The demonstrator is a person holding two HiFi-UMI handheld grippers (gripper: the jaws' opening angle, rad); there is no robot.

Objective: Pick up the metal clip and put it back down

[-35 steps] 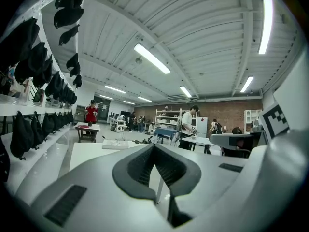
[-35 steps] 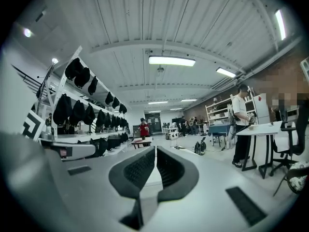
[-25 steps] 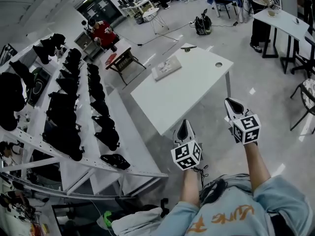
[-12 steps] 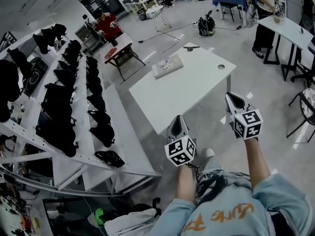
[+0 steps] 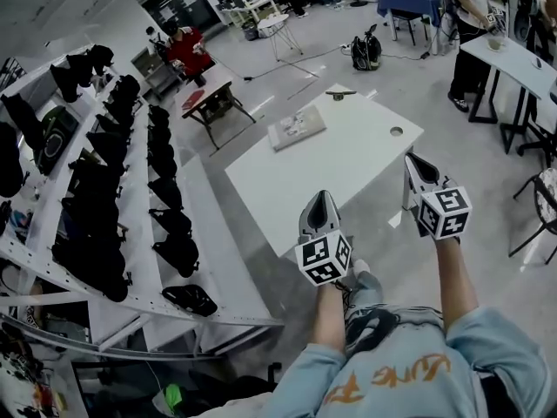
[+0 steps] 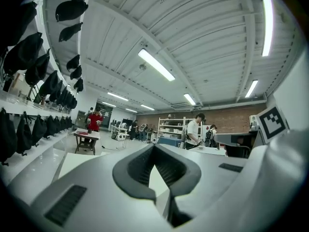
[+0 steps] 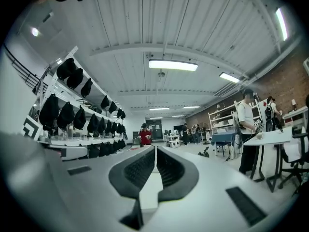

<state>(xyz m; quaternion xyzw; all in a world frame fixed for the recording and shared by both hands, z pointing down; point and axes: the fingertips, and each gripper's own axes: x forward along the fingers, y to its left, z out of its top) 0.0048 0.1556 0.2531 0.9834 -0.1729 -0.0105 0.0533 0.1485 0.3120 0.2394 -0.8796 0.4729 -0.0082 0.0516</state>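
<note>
A small dark metal clip (image 5: 340, 95) lies at the far edge of the white table (image 5: 348, 159), seen only in the head view. A flat pale tray-like thing (image 5: 296, 126) rests on the table's left part. My left gripper (image 5: 321, 196) is held level in the air just before the table's near edge, shut with nothing in it. My right gripper (image 5: 412, 158) hovers by the table's right corner, also shut and empty. In the left gripper view the jaws (image 6: 153, 148) meet at the tips; in the right gripper view the jaws (image 7: 155, 149) are pressed together too.
Long white shelves (image 5: 139, 225) with several black bags run along the left. A small brown table (image 5: 211, 103) and a person in red (image 5: 184, 55) are beyond. Another white table (image 5: 513, 55) and a chair (image 5: 544, 190) stand at the right. The table has a round hole (image 5: 396, 131).
Both grippers have moved forward and slightly up toward the white table, which now lies closer. Both stay shut and empty.
</note>
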